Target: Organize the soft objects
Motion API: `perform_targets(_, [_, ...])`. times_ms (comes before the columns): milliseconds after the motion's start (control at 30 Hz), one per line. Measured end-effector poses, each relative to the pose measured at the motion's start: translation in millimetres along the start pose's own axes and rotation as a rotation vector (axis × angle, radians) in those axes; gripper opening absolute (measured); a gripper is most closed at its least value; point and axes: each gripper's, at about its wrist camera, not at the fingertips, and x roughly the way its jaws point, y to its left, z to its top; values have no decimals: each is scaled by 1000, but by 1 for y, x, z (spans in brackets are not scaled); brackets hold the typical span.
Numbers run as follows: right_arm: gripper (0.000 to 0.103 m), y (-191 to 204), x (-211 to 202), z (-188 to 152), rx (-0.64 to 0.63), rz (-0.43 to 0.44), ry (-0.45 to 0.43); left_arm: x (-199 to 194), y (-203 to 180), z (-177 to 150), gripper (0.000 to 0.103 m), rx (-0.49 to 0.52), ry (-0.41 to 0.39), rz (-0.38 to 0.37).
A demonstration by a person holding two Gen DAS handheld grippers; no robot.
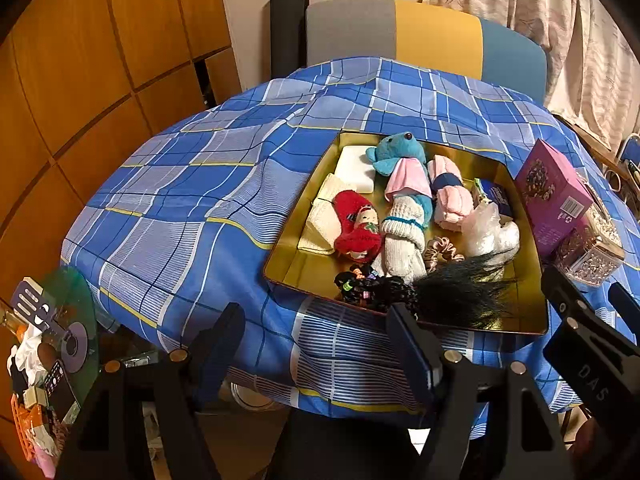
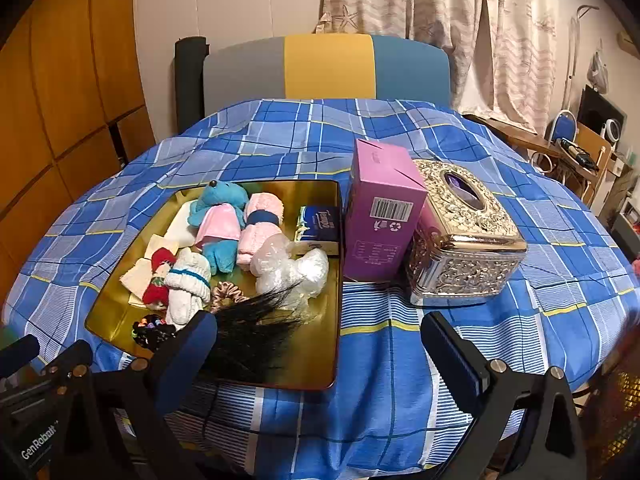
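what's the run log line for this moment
left gripper open, empty | right gripper open, empty | soft toys in tray | box beside tray

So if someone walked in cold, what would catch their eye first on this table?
Probably the gold tray near the front edge of the blue plaid tablecloth, heaped with soft things: a teal plush bear at the back and a spray of black hair spilling toward the front. Just right of it stand a purple box and an ornate metallic tissue box.
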Motion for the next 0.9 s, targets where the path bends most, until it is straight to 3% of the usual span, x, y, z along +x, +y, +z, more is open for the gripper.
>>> perform_targets(900, [103,-2,10,-3,8,2,47,1,-1,-1,74,11,-13,15])
